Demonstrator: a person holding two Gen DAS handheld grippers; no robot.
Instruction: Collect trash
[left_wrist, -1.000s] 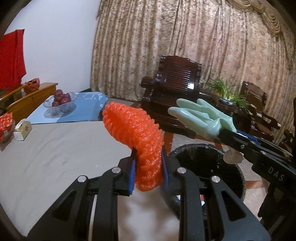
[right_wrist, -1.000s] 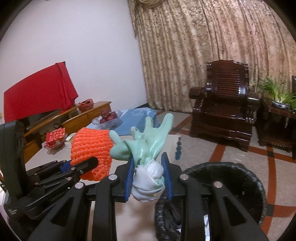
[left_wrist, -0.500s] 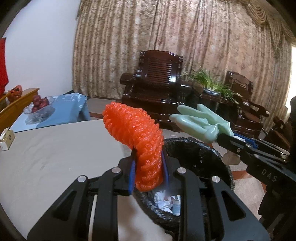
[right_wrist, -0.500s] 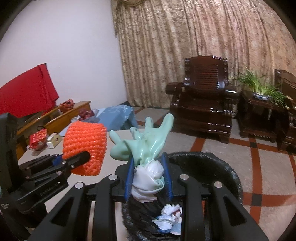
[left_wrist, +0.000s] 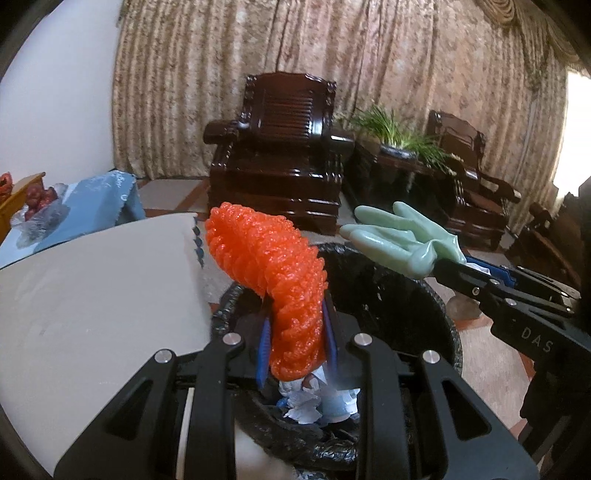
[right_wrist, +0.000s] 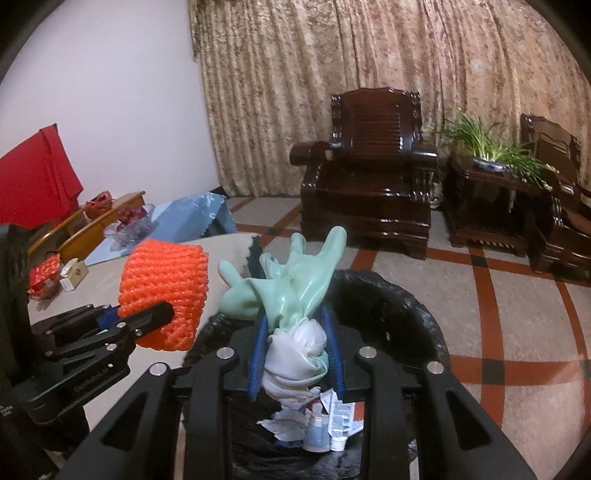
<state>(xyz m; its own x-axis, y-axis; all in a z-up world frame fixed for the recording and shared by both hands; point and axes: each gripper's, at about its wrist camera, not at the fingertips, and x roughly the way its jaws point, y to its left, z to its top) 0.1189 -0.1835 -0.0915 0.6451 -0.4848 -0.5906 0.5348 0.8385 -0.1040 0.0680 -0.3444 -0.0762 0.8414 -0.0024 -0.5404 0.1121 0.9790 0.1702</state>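
Observation:
My left gripper (left_wrist: 295, 347) is shut on an orange foam net sleeve (left_wrist: 273, 280) and holds it above the black-lined trash bin (left_wrist: 388, 291). My right gripper (right_wrist: 295, 354) is shut on a pale green rubber glove (right_wrist: 291, 280) over the same bin (right_wrist: 399, 306). Crumpled paper and small bottles (right_wrist: 321, 424) lie inside the bin. The right gripper with the glove (left_wrist: 402, 236) shows at the right of the left wrist view. The left gripper with the sleeve (right_wrist: 166, 291) shows at the left of the right wrist view.
A beige table (left_wrist: 92, 295) lies to the left of the bin. A bowl of red fruit (left_wrist: 37, 203) stands on a blue cloth beyond it. Dark wooden armchairs (right_wrist: 373, 184) and a potted plant (right_wrist: 491, 147) stand on the tiled floor by the curtain.
Both grippers have moved right from over the table to above the bin, carrying the sleeve and the glove. The bin's contents have come into view.

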